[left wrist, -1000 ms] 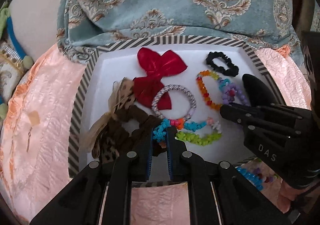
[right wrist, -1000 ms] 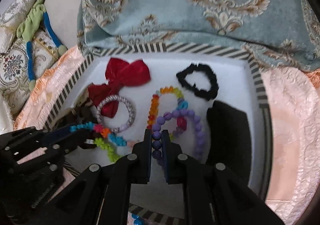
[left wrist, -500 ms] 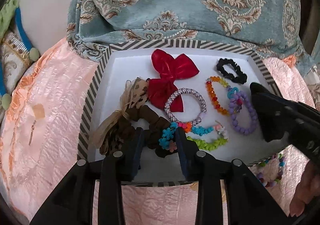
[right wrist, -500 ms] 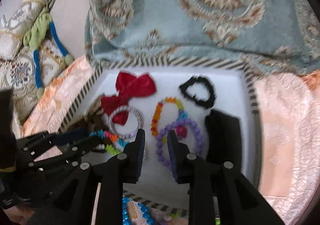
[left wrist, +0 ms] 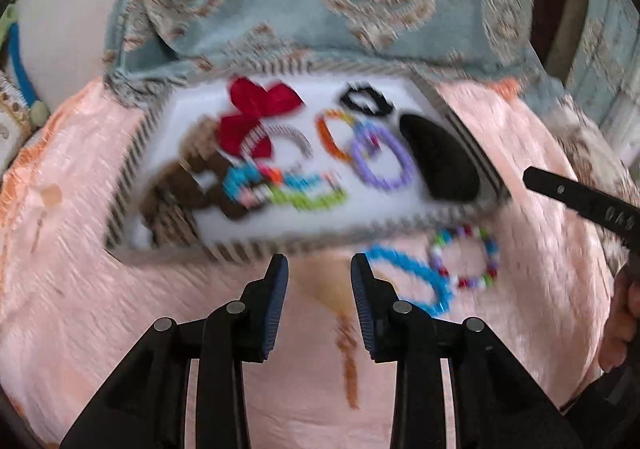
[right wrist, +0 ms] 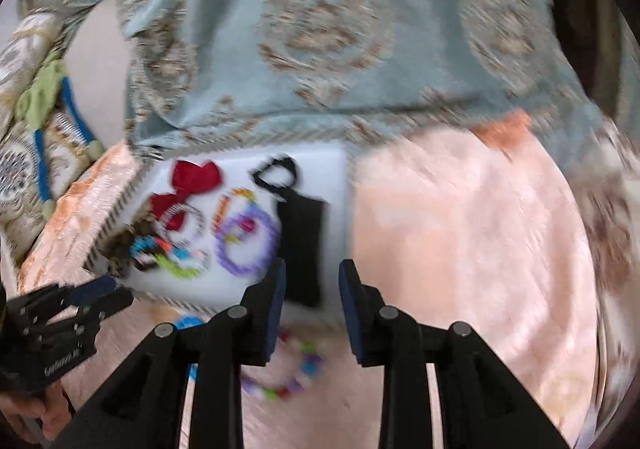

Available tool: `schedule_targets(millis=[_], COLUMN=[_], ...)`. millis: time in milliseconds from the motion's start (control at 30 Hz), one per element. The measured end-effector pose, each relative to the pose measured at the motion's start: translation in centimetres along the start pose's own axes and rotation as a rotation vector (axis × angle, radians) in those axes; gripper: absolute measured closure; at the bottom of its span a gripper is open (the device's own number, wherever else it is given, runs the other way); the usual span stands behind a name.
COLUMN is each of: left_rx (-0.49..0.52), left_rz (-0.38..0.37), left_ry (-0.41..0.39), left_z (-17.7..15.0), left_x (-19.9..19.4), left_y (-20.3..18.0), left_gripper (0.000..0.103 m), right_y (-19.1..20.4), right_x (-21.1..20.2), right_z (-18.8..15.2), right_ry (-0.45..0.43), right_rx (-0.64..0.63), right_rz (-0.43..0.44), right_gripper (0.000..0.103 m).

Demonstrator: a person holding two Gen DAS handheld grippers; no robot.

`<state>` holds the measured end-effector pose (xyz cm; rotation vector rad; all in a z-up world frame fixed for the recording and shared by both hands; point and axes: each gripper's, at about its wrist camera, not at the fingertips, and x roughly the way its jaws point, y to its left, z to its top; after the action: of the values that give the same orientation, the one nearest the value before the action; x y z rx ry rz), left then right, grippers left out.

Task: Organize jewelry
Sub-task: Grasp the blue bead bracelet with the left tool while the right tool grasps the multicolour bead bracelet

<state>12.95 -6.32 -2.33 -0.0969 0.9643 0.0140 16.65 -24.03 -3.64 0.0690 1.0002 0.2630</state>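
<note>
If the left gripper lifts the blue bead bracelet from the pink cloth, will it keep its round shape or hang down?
The blue bead bracelet probably hangs down: it already lies as a stretched, uneven loop. It looks light, made of small beads. On the soft, wrinkled pink cloth it seems unlikely to roll, though smooth beads may slip between the pads.

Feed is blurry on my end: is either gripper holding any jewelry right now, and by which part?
Nothing is held. The left gripper and the right gripper both stand open with empty gaps, their jaws having just been opening; they are over the peach cloth, near the tray.

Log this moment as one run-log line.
left gripper: open, empty | right gripper: open, empty | tray: filled | blue bracelet, multicolour bracelet: outside
</note>
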Motion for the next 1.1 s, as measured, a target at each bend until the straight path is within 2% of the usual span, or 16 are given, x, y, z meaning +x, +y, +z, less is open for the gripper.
schedule_targets(millis=[133, 233, 433, 633, 700, 767, 800, 900, 933, 967, 1033, 1100], left_rx=[0.013, -0.006, -0.011, -0.040, -0.040, -0.032, -0.006, 0.081, 0.074, 0.066, 0.068, 0.060], left_rz=[0.007, 0.011, 0.004, -0.013, -0.020, -0.045, -0.039, 0.017, 0.010, 0.000, -0.003, -0.016], left_ry=[0.011, 0.018, 0.028, 0.038, 0.044, 0.058, 0.076, 0.048, 0.045, 0.044, 0.044, 0.051], left_z=[-0.6, -0.6, -0.5, -0.3, -0.3, -0.2, -0.4, -0.9, -1.0, -1.0, -1.0, -1.2], left_x=[1.0, 1.7, 2.7, 3.3, 3.6, 4.1, 4.5, 4.5, 4.4, 4.3, 3.9, 3.4], left_y=[-1.1, -1.3, -1.6, -1.2, -1.2, -1.4, -1.8, -3.1, -3.0, -2.9, -2.5, -2.1], left_gripper=[0.088, 0.088, 0.087, 0.087, 0.084, 0.070, 0.070, 0.070, 0.076, 0.088, 0.103, 0.103], right_y=[-1.1, -0.2, 1.4, 2.4, 2.7, 3.0, 3.2, 4.6, 4.9, 5.1, 5.3, 5.6], right_x=[-1.2, -0.8, 2.2, 4.3, 4.5, 4.7, 4.8, 5.1, 5.0, 5.0, 4.8, 4.4], right_z=[-1.8, -2.6, -3.4, -4.2, -4.3, -4.4, -4.5, -4.9, -5.0, -5.1, -5.2, -5.3], right_ry=[0.008, 0.036, 0.146, 0.208, 0.205, 0.200, 0.197, 0.189, 0.188, 0.186, 0.189, 0.188], right_rx=[0.064, 0.026, -0.012, -0.049, -0.071, -0.090, -0.109, -0.206, -0.234, -0.255, -0.272, -0.302], right_rz=[0.043, 0.051, 0.060, 0.002, -0.008, -0.021, -0.028, -0.070, -0.081, -0.088, -0.071, -0.070], right_gripper=[0.075, 0.074, 0.074, 0.074, 0.073, 0.073, 0.073, 0.071, 0.071, 0.072, 0.088, 0.094])
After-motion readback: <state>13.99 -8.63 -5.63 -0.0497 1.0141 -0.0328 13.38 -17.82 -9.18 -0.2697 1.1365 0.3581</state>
